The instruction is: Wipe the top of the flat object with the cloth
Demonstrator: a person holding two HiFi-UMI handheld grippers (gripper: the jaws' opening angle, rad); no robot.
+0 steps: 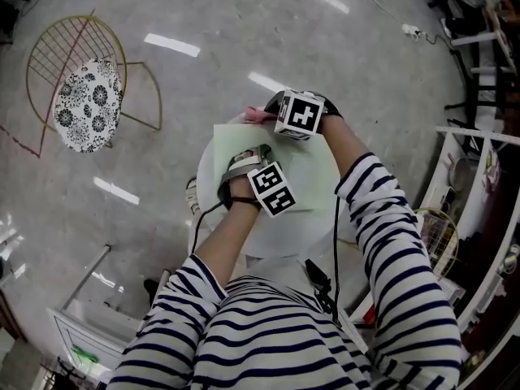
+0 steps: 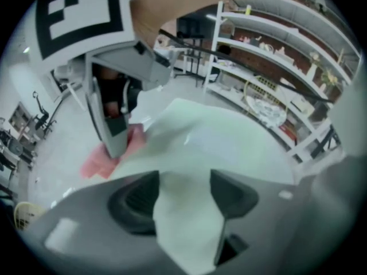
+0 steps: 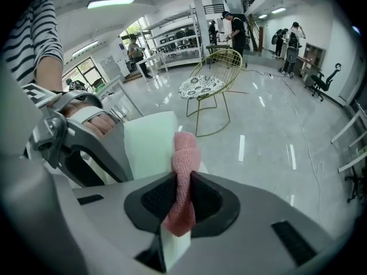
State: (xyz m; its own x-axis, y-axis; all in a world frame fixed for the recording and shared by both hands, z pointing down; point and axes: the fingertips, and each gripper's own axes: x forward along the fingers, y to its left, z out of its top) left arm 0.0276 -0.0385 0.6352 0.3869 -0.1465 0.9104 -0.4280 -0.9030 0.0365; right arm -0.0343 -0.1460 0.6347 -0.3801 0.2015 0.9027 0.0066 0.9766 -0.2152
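A pale green flat sheet (image 1: 311, 177) lies on a small round white table (image 1: 280, 236). My right gripper (image 3: 182, 196) is shut on a pink knitted cloth (image 3: 184, 153), which hangs down at the sheet's far edge (image 1: 258, 117). My left gripper (image 2: 183, 191) points steeply down over the sheet (image 2: 229, 142), jaws wide apart, with only the green surface showing between them. In the left gripper view the pink cloth (image 2: 96, 165) and one of the right gripper's fingers (image 2: 112, 125) sit at the sheet's left corner. The left gripper (image 3: 86, 148) stands close beside the cloth in the right gripper view.
A gold wire chair (image 1: 77, 51) with a floral cushion (image 1: 88, 106) stands on the glossy floor at the far left. White shelving (image 2: 269, 56) with small items runs along the right. People stand far off (image 3: 235, 27) in the room.
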